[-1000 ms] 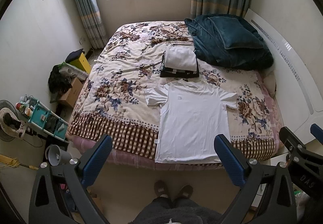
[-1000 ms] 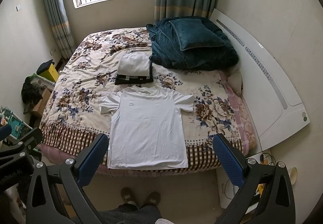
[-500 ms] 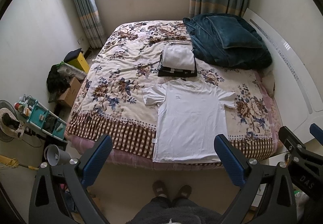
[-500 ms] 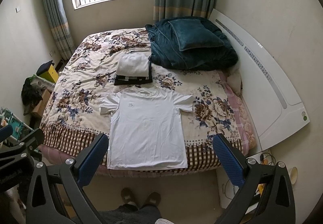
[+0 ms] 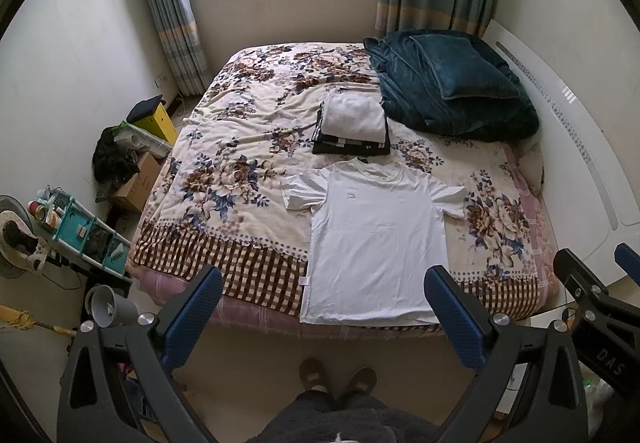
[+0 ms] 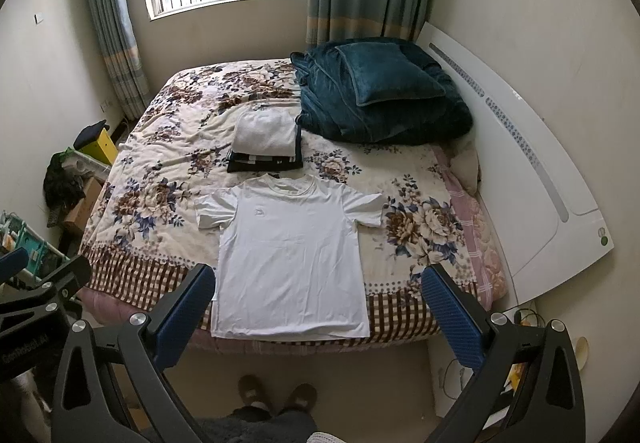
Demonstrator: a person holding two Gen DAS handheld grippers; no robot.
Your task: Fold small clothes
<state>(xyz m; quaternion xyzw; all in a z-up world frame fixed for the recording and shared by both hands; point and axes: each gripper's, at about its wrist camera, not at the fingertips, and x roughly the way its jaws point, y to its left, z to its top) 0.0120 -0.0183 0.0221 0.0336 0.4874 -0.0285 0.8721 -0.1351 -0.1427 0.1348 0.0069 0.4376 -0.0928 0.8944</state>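
Observation:
A white T-shirt [image 5: 374, 239] lies spread flat, front up, at the near edge of the bed with the floral cover [image 5: 240, 147]; it also shows in the right wrist view [image 6: 290, 251]. Behind its collar sits a stack of folded clothes [image 5: 352, 127], white on top, dark below, also in the right wrist view [image 6: 266, 143]. My left gripper [image 5: 324, 303] is open and empty, held high above the floor in front of the bed. My right gripper [image 6: 320, 303] is open and empty at the same height, to the right of the left one.
A dark teal blanket and pillow [image 5: 452, 83] lie at the bed's far right by the white headboard [image 6: 532, 179]. Boxes and a teal rack [image 5: 88, 235] stand left of the bed. The person's feet [image 5: 336, 379] are on the floor at the bed's foot.
Both grippers have drifted slightly; the bed sits a touch lower and left in the left wrist view. Nothing on the bed has moved.

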